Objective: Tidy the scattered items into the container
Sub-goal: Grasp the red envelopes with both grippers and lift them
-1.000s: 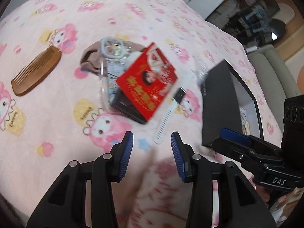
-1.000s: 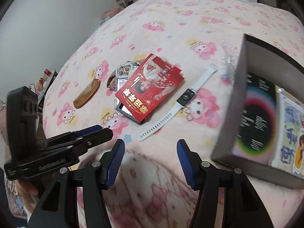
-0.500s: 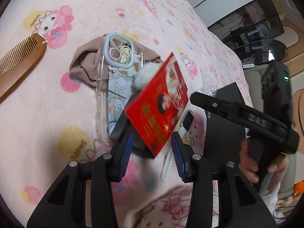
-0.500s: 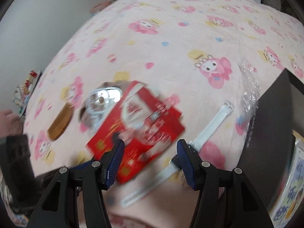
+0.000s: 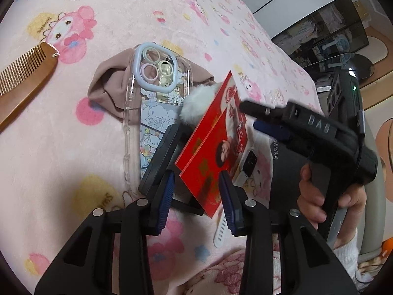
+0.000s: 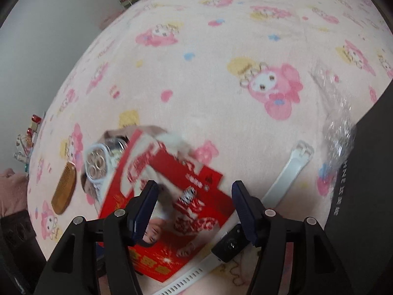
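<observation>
Two stacked red envelopes (image 5: 213, 152) lie tilted over a black flat device (image 5: 159, 162) on the pink blanket. My left gripper (image 5: 196, 191) is closing, the envelopes' near corner between its blue pads, which do not clearly press it. My right gripper (image 6: 194, 211) hovers over the same red envelopes (image 6: 172, 196), its jaws opening and holding nothing. In the left wrist view, the right gripper (image 5: 250, 115) sits just right of the envelopes, held by a hand (image 5: 316, 196). The black box (image 6: 368, 172) stands at the right.
A white-strapped watch (image 6: 228, 243) lies between envelopes and box. A clear cartoon phone case (image 5: 152, 93) rests on a brown cloth (image 5: 108, 91), with a white fluffy ball (image 5: 196, 100) beside it. A wooden comb (image 5: 24, 73) lies far left. Crinkled plastic wrap (image 6: 341, 132) lies by the box.
Both grippers have come down and in over the red envelopes. The envelopes' corner now sits between the left jaws, which have narrowed. The right jaws have widened.
</observation>
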{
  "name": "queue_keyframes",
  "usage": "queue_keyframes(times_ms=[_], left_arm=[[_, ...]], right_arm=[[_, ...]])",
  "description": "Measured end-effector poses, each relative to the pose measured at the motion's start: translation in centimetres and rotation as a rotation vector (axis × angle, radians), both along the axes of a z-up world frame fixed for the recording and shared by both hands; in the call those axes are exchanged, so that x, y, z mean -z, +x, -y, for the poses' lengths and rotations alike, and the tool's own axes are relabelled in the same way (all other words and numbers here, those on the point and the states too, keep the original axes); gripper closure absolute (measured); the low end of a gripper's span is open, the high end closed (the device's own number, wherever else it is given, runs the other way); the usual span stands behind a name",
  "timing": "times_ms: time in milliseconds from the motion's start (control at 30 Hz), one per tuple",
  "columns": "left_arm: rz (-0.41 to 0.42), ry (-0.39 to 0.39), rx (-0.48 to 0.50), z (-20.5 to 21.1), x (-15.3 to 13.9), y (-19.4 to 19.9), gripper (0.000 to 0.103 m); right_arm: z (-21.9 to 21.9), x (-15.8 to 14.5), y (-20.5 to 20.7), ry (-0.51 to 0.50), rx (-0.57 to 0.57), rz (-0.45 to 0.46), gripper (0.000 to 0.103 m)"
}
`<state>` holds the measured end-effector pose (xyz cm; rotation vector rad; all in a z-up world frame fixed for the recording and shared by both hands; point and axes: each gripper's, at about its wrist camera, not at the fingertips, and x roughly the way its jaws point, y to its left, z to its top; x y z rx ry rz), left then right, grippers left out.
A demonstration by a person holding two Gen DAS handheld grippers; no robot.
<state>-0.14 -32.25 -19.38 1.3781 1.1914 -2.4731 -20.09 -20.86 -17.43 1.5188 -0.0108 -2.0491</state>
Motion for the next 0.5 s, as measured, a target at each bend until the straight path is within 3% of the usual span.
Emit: queue_keyframes(times_ms=[133, 267, 367, 500], left_arm=[[-0.004, 0.010, -0.003, -0.3, 0.6, -0.3, 0.069], [-0.007, -0.001, -0.018, 0.1, 0.5, -0.5, 0.083], [-0.022, -0.011, -0.041, 1.0, -0.1, -0.4, 0.088], [-0.057, -0.041, -0.097, 2.9, -1.3, 0.3, 0.090]], right_arm=[[1.5, -0.2, -0.4, -0.004, -0.044, -0.019, 0.040], [1.7, 1.5, -1.1, -0.013, -0.040, 0.028, 0.040], [1.1, 1.7, -0.5, -0.066, -0.056, 0.106, 0.038], [0.8, 1.9, 1.1, -0.056, -0.104, 0.152, 0.038]])
